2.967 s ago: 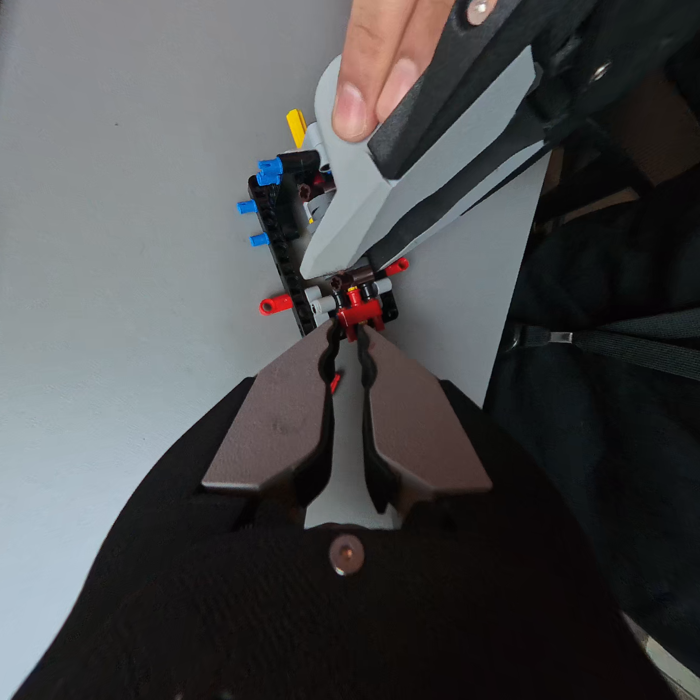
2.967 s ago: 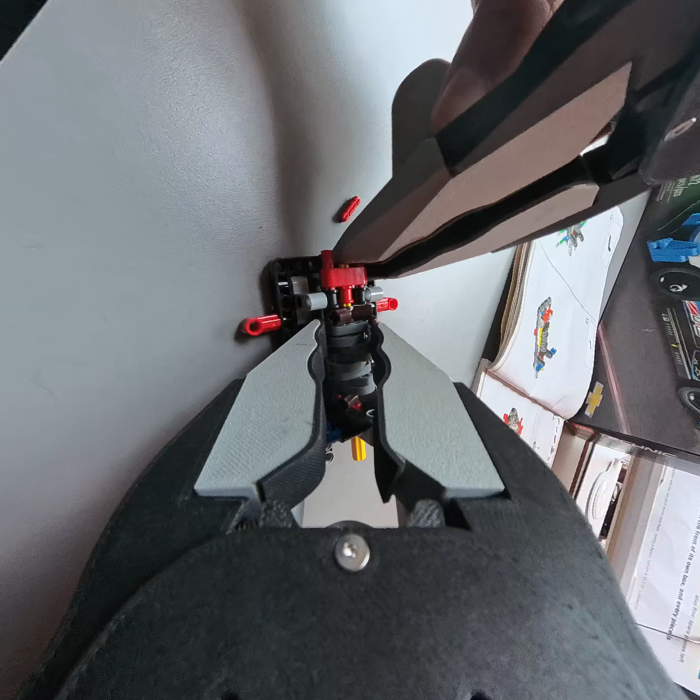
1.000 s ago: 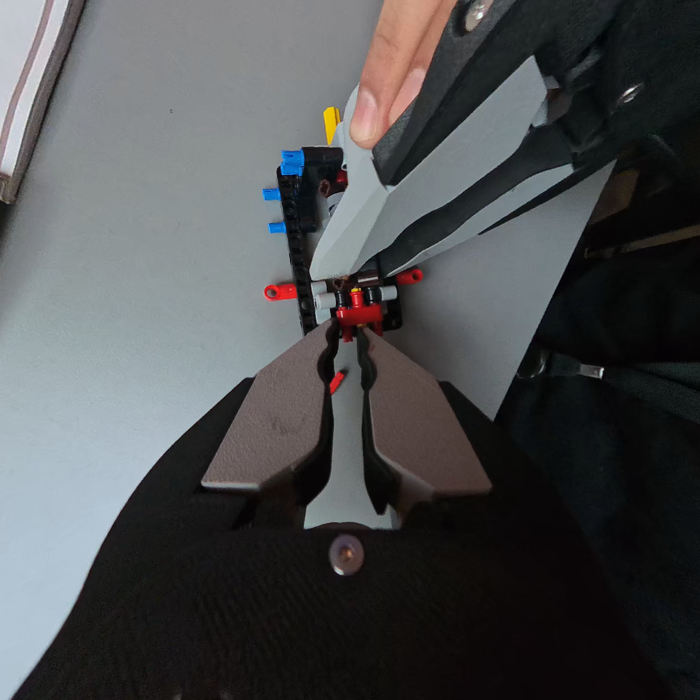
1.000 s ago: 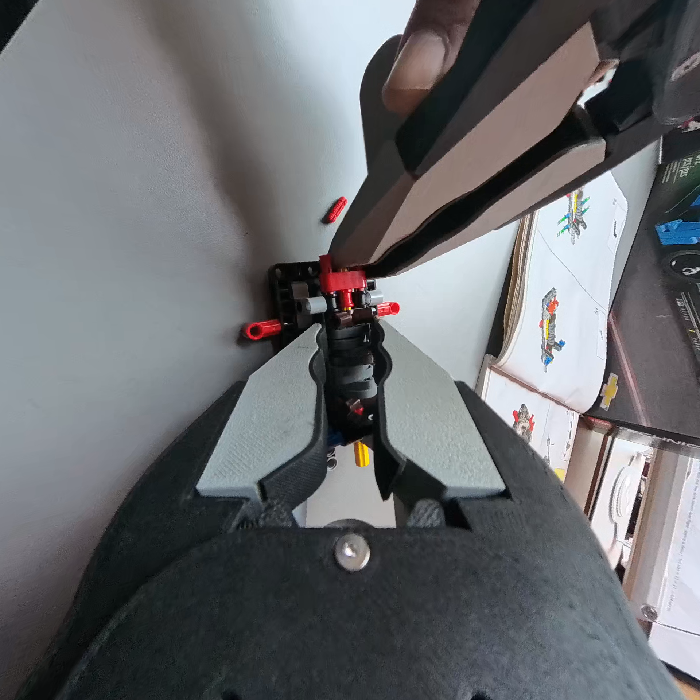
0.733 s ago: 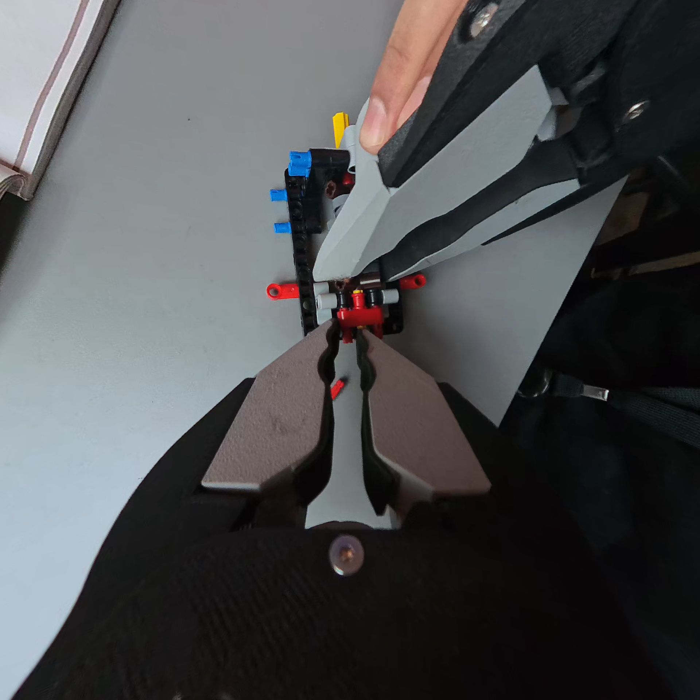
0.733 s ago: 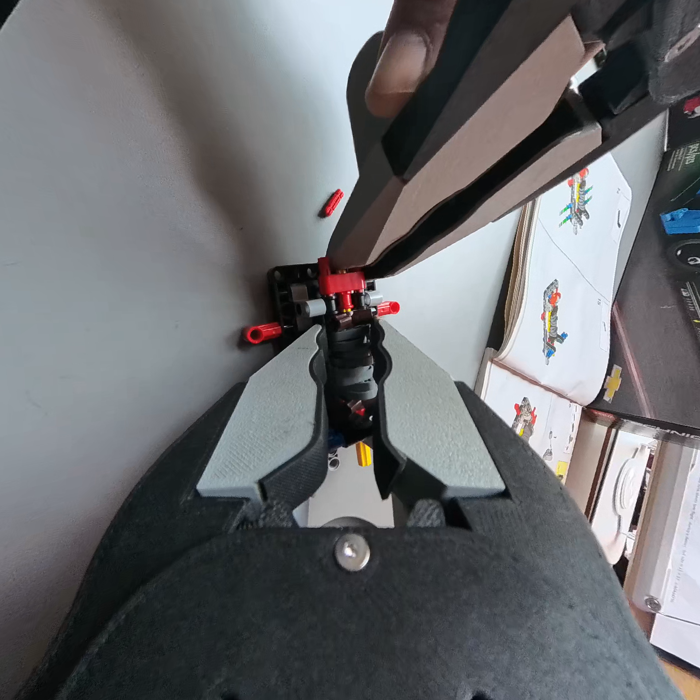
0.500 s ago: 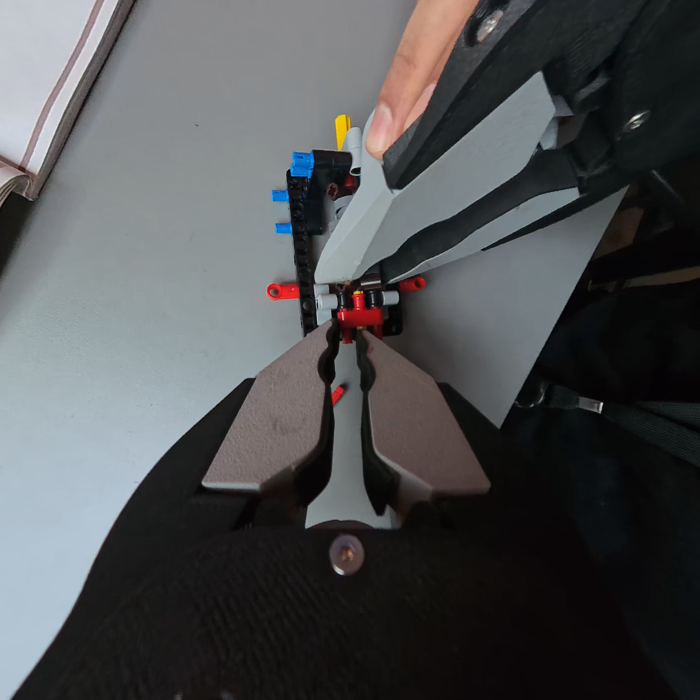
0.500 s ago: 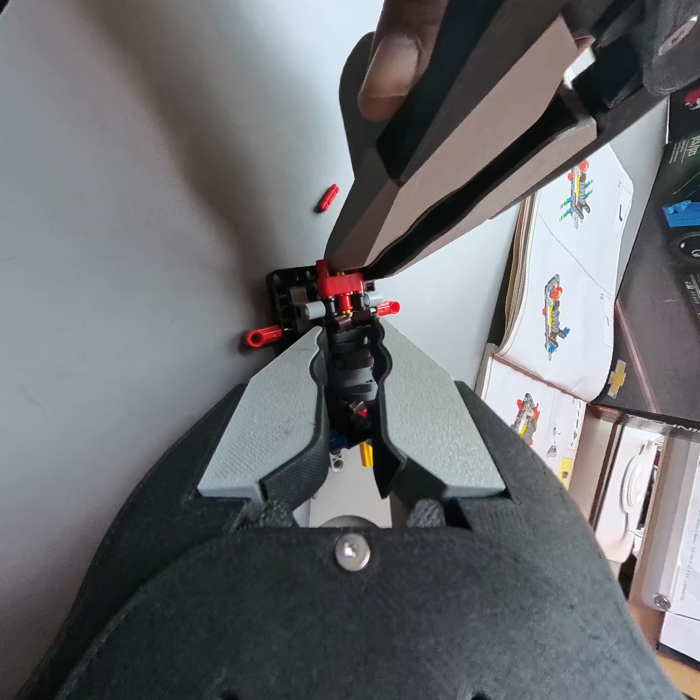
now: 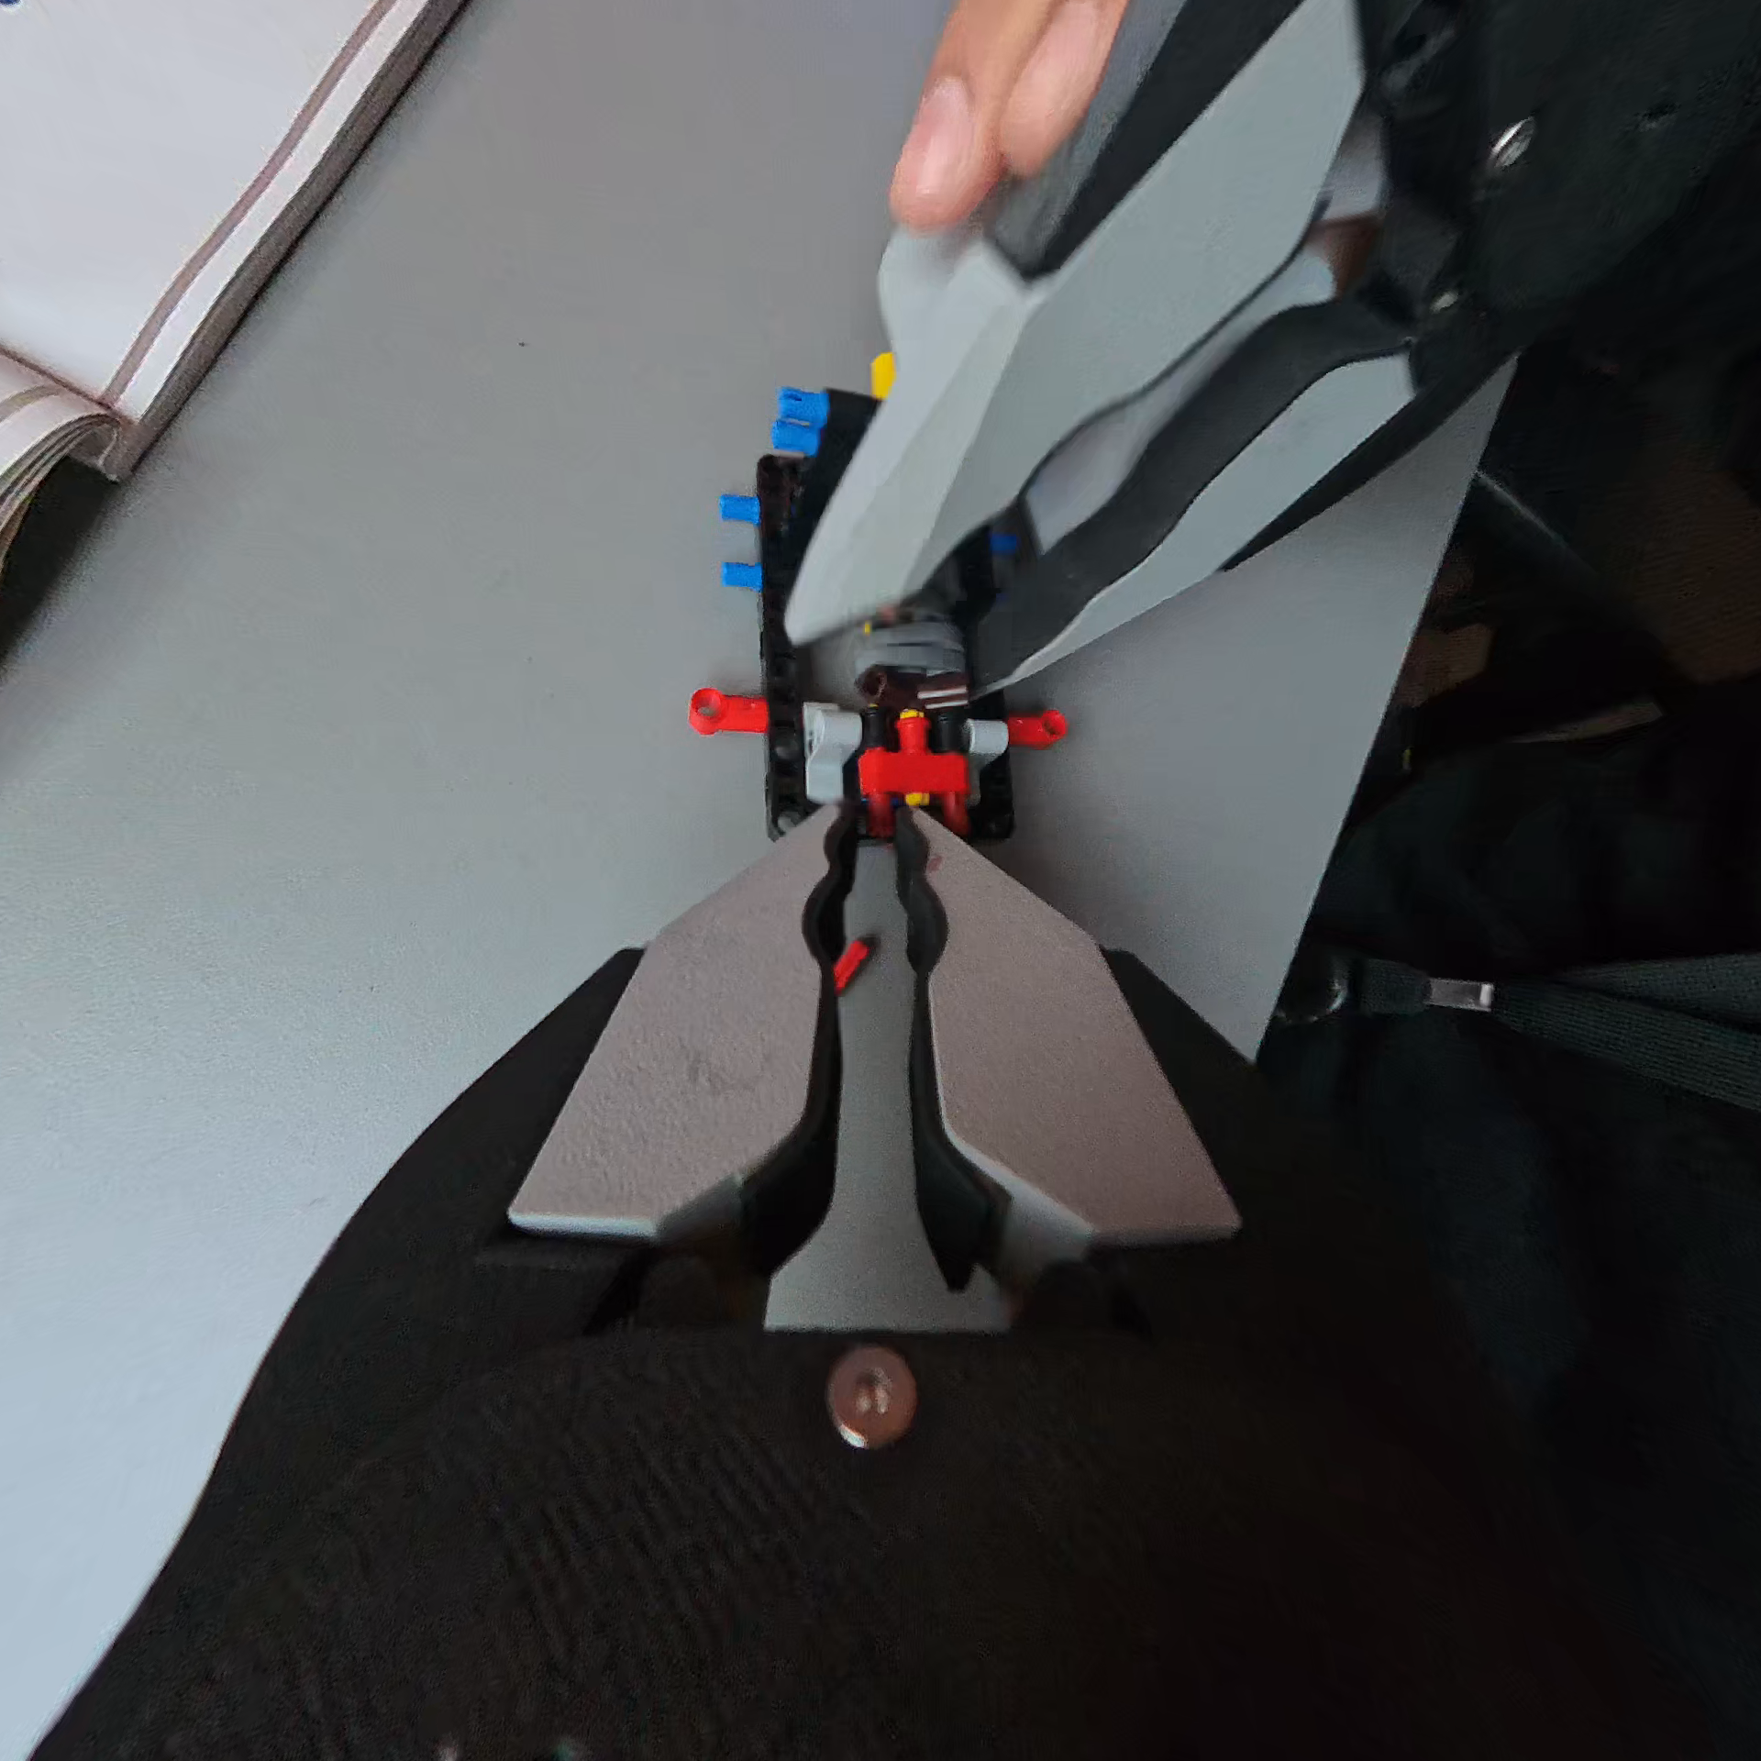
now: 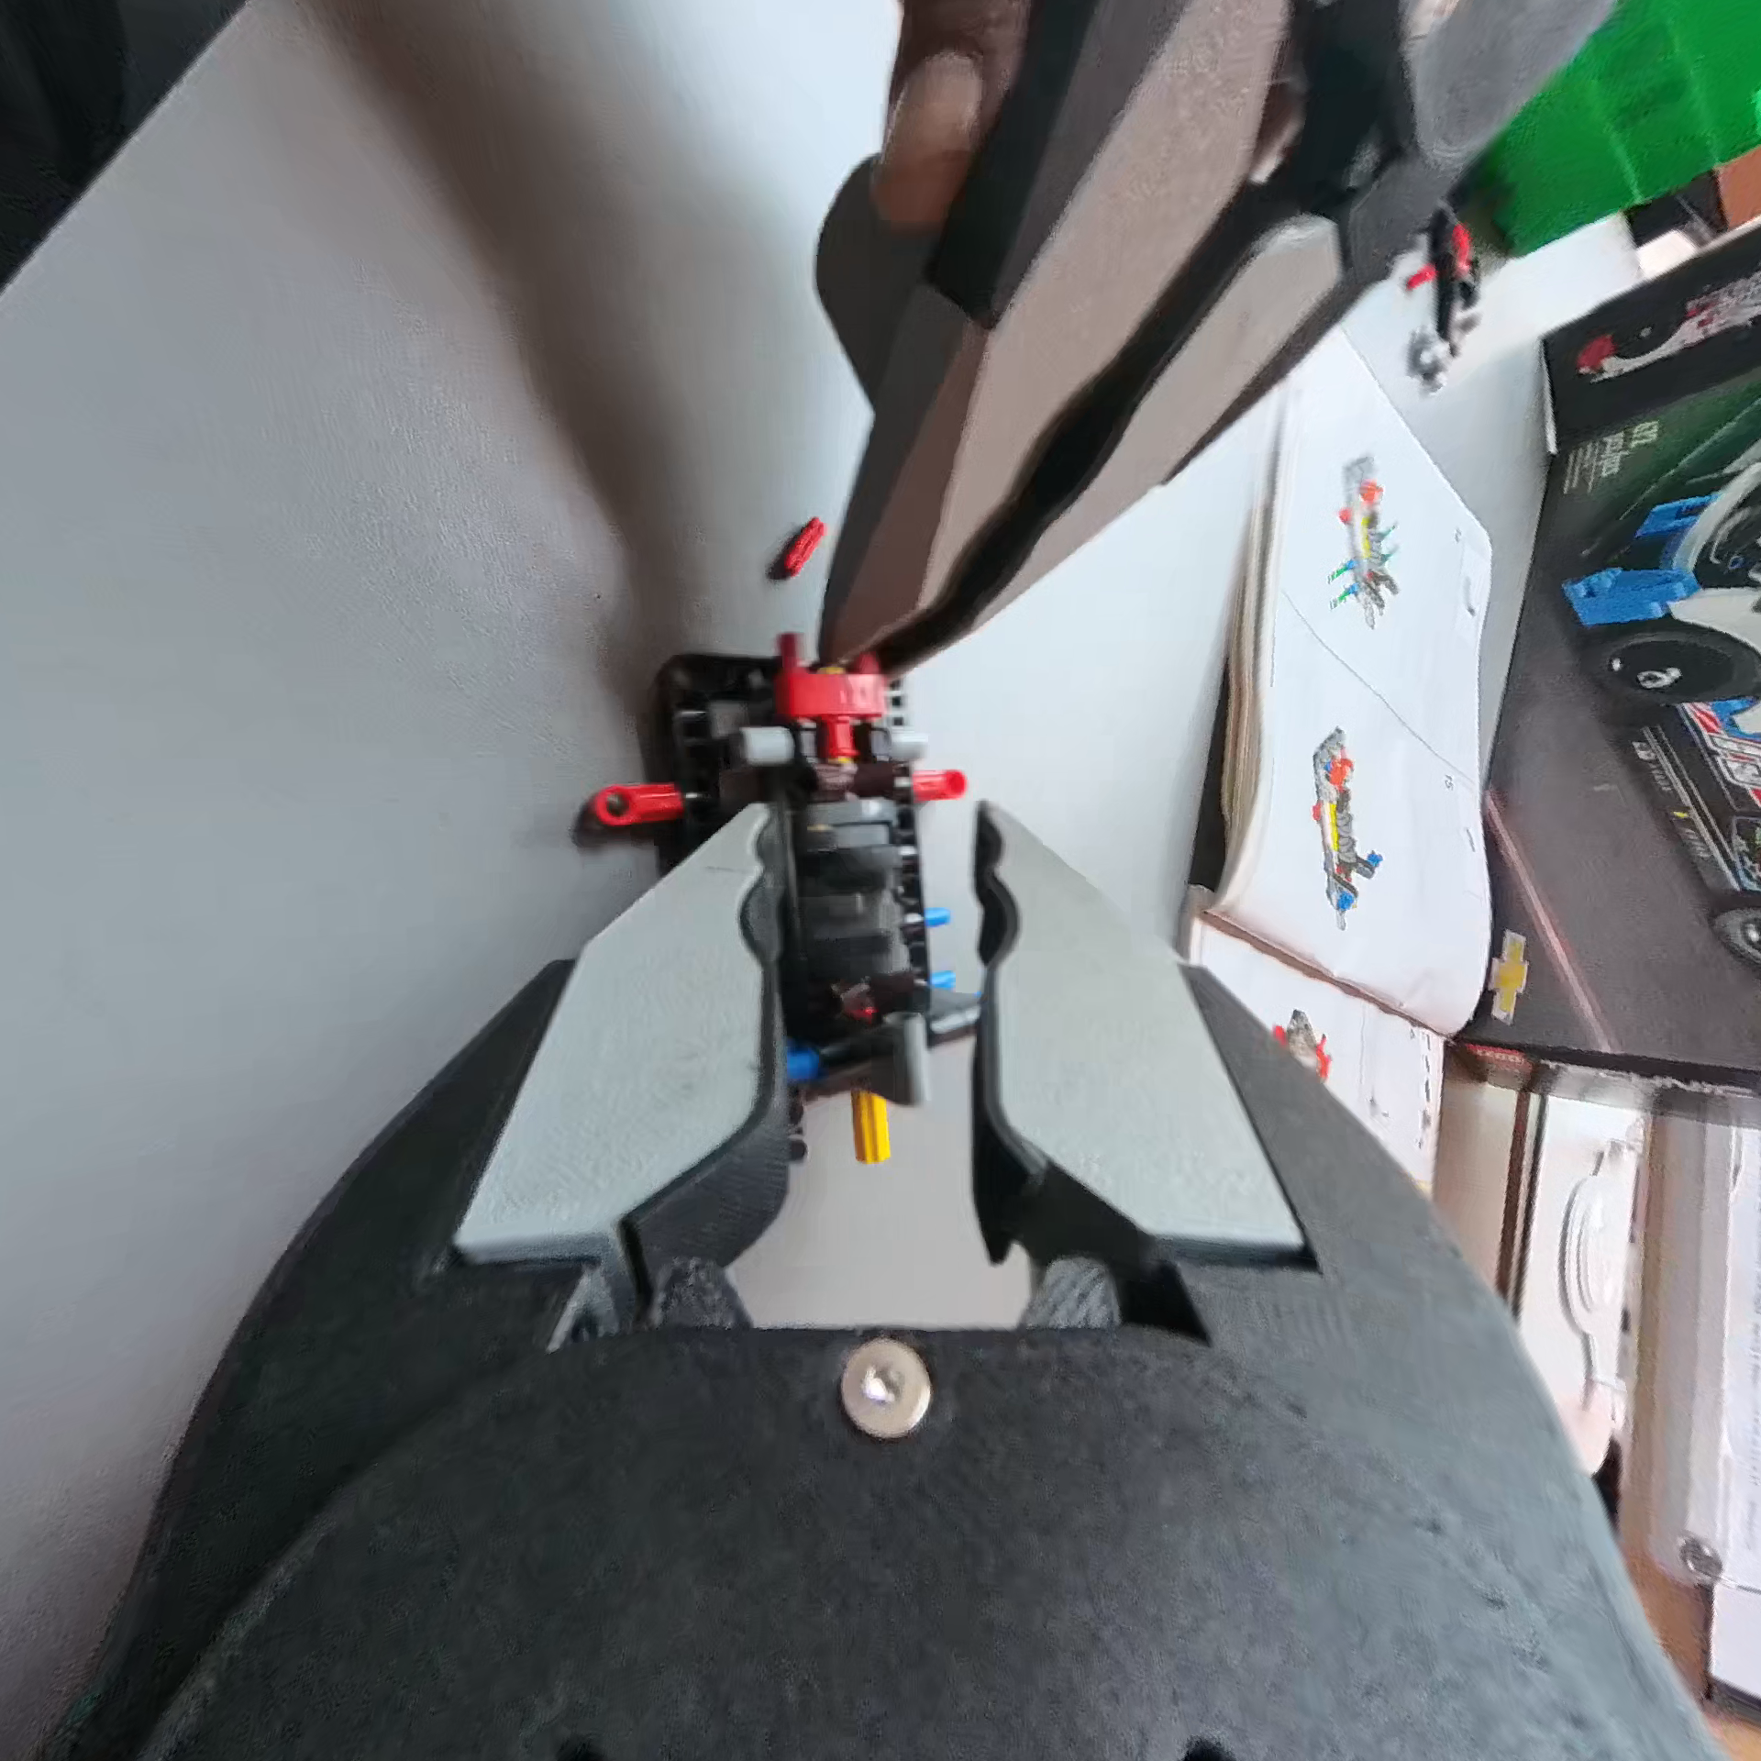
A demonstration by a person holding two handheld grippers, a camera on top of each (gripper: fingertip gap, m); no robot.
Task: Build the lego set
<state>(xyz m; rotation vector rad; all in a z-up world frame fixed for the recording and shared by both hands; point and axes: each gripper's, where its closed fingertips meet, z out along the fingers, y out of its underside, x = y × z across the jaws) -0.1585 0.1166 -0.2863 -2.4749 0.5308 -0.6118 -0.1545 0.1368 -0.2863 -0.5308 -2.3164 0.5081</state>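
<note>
Lego chassis [image 10: 839, 858] lies flat on the grey counter [image 10: 286, 667], between the spread fingers of the right gripper [image 10: 872, 829], which grip nothing. At its far end the left gripper [image 9: 881, 824] is pinched on the red connector [image 9: 913, 770]. With nothing bracing the frame, a push there could slide or tip it, or knock away the loose red pin [image 9: 853, 962] just beside it.

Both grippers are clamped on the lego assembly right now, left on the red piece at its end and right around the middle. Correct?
Not quite. The right gripper is open: in the right wrist view its jaws stand apart on either side of the lego assembly. The left gripper is nearly shut at the red piece.
</note>
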